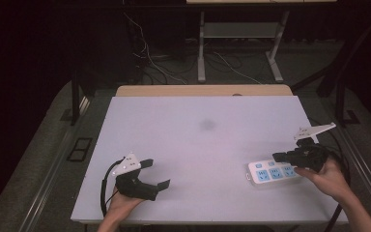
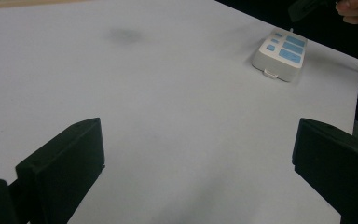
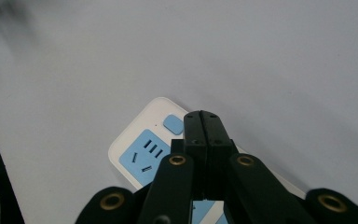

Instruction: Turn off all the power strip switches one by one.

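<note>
White table (image 1: pixel 203 145), 1 faint grey smudge (image 1: pixel 206 125) near centre-far. Power strip (image 1: pixel 273 171), white w/ blue sockets, lies flat at table's near-right edge; also seen far right in left gripper view (image 2: pixel 281 54). Left gripper (image 1: pixel 155 175) at near-left, just above the surface, jaws spread wide, nothing btwn them; well apart from strip. Right gripper (image 1: pixel 277 157) over strip's far side, jaws pressed together, empty; in right gripper view its tips (image 3: pixel 203 116) sit above the strip (image 3: pixel 142 144) by the blue button (image 3: pixel 173 124). Contact w/ strip: can't tell.
</note>
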Demonstrator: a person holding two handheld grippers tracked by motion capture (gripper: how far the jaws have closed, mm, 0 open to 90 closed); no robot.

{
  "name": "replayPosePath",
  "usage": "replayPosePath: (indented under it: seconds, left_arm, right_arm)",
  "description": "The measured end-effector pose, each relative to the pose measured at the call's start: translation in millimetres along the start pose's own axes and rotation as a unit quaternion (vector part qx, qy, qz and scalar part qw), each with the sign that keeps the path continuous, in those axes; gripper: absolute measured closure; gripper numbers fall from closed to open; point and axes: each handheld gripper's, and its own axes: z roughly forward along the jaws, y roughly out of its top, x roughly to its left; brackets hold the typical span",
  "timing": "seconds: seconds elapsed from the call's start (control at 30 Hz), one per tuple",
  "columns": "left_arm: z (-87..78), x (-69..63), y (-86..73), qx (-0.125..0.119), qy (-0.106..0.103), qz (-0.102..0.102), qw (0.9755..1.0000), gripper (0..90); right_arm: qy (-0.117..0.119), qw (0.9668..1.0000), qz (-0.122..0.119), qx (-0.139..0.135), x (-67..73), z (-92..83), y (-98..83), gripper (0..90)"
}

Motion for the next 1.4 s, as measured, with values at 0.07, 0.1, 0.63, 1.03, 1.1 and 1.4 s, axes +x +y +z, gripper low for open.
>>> replayPosePath:
  seconds: [0.07,0.1,0.63,1.03,1.1,1.4]
  left_arm:
    - [-0.3,0.1,0.0,0.0,0.0,0.0,1.0,0.8]
    - [-0.3,0.1,0.0,0.0,0.0,0.0,1.0,0.8]
    - [-0.6,0.3,-0.1,0.0,0.001,0.0,1.0,0.8]
    - [-0.6,0.3,-0.2,0.001,0.001,0.0,1.0,0.8]
    - [-0.5,0.3,-0.3,0.0,0.001,-0.001,1.0,0.8]
    - [-1.0,0.8,-0.4,0.0,0.002,-0.001,1.0,0.8]
  right_arm:
    - [-0.001,1.0,0.003,0.001,-1.6,0.3,-0.6,90.0]
    - [-0.001,1.0,0.003,0.001,-1.6,0.3,-0.6,90.0]
    - [-0.001,0.9997,0.003,0.022,-8.3,12.4,-0.3,90.0]
    - [0.002,0.9995,0.01,0.031,-13.0,21.3,-6.6,90.0]
    - [0.003,0.9994,0.011,0.032,-13.5,22.6,-7.1,90.0]
    - [0.002,0.9991,0.012,0.041,-14.7,28.7,-9.0,90.0]
